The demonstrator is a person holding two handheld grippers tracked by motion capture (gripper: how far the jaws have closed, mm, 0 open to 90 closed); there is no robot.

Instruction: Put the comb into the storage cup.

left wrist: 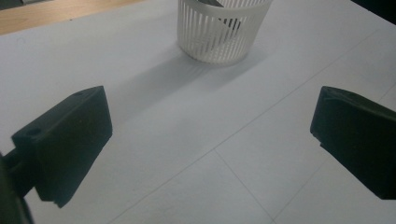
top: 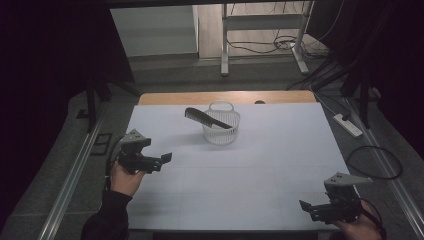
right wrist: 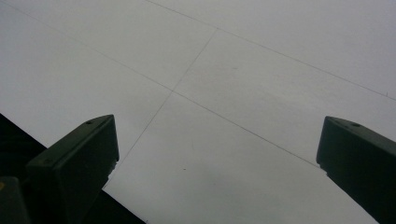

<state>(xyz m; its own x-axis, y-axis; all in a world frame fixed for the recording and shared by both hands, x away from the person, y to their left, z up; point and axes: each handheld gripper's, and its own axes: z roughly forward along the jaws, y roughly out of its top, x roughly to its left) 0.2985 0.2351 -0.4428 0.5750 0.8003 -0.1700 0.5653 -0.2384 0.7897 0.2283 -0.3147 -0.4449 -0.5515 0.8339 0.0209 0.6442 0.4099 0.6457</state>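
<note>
A small white slatted basket (top: pixel 221 126) stands upright on the white table (top: pixel 270 165), slightly behind its middle. A black comb (top: pixel 206 118) lies tilted across the basket's rim, its toothed end sticking out to the left. My left gripper (top: pixel 161 161) hovers at the table's left side, open and holding nothing, pointed right. In the left gripper view the basket (left wrist: pixel 219 30) sits ahead, well beyond the wide-apart jaws. My right gripper (top: pixel 310 207) is low at the table's front right corner, open, with bare table between its jaws in the right gripper view.
A wooden strip (top: pixel 225 97) runs along the table's far edge. A power strip (top: pixel 348 125) and a coiled cable (top: pixel 375 162) lie on the floor to the right. Metal rails flank both sides, and a white desk frame (top: pixel 260 35) stands behind.
</note>
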